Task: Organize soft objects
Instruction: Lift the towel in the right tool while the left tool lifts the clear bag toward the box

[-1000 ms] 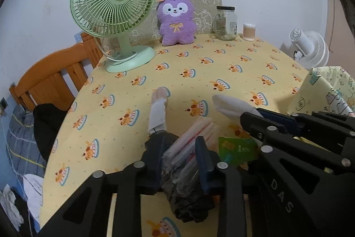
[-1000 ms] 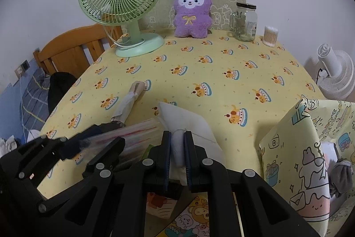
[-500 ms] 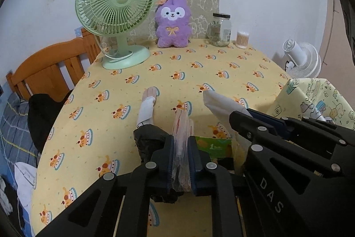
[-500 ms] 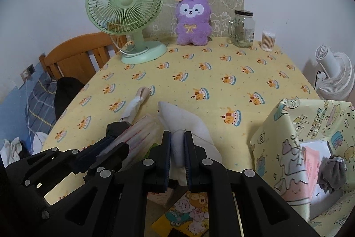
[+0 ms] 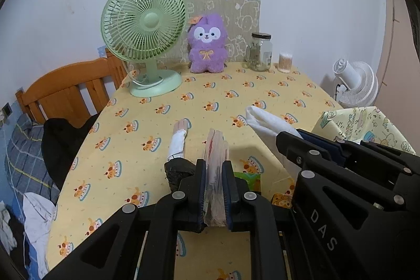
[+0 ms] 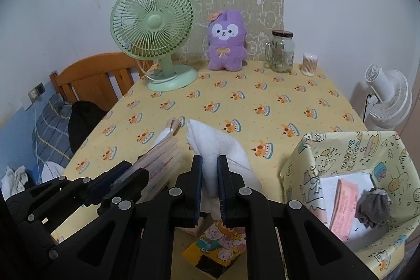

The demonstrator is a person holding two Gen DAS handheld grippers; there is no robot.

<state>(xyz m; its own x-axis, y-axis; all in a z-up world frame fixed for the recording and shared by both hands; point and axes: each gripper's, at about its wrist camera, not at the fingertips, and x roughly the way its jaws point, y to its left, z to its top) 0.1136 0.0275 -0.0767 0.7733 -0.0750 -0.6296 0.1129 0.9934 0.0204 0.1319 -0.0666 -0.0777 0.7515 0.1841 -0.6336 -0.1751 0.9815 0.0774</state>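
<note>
My left gripper (image 5: 213, 167) is shut on a clear plastic pack with pink stripes (image 5: 215, 148) and holds it above the yellow tablecloth (image 5: 147, 127). My right gripper (image 6: 209, 162) is shut on a folded white cloth (image 6: 215, 143), also lifted. That cloth shows in the left wrist view (image 5: 265, 122). A white and pink sock (image 5: 178, 138) lies on the cloth beside a black sock (image 5: 178, 169). The patterned storage box (image 6: 341, 164) at the right holds a pink pack (image 6: 344, 201) and a grey sock (image 6: 372, 204).
At the table's back stand a green fan (image 5: 147, 36), a purple plush (image 5: 207, 43), a glass jar (image 5: 260, 51) and a cotton swab cup (image 5: 284, 62). Picture cards (image 6: 220, 246) lie near the front edge. A wooden bed frame (image 5: 65, 91) is left, a white fan (image 6: 388, 99) right.
Both grippers have risen and pulled back with their loads. The left gripper closed tighter on the plastic pack and lifted it off the black sock.
</note>
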